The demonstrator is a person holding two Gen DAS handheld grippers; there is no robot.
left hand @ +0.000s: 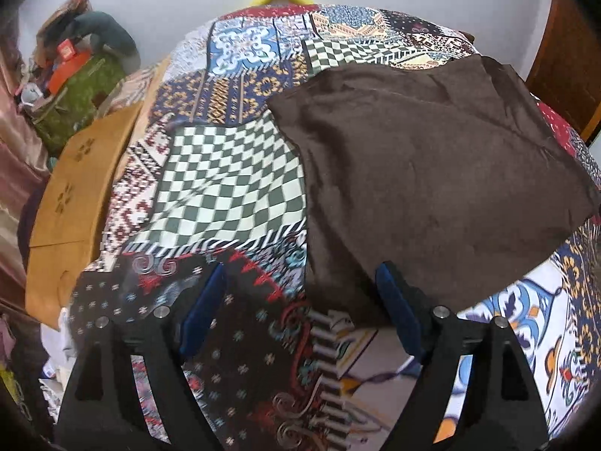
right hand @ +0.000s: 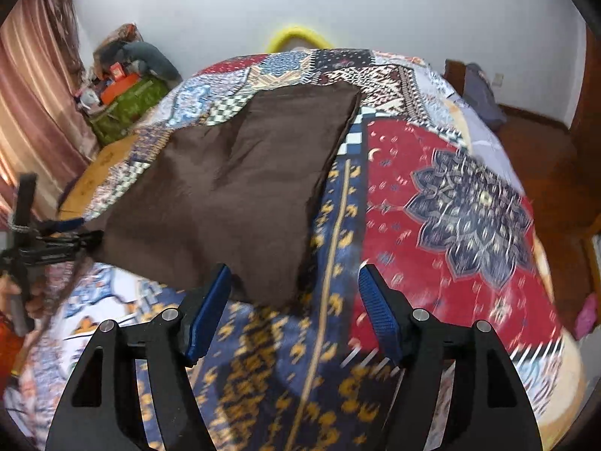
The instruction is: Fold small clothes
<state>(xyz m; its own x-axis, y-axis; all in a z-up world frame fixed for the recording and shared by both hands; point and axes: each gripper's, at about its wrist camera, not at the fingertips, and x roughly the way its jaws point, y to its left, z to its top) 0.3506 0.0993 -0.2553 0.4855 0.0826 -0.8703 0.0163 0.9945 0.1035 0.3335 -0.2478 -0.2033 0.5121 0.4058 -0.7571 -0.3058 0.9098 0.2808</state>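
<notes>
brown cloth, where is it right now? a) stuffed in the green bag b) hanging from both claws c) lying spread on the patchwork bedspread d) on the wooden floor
c: the brown cloth lies flat on the patchwork bedspread, with both claws open and empty.

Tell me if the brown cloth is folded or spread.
Spread: the brown cloth lies open across the patchwork bedspread; layering underneath cannot be told.

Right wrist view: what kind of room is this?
Most likely a bedroom at home. A brown cloth lies on a bed under a patchwork bedspread, pink curtains hang at the left, and clutter is piled in the far corner.
</notes>
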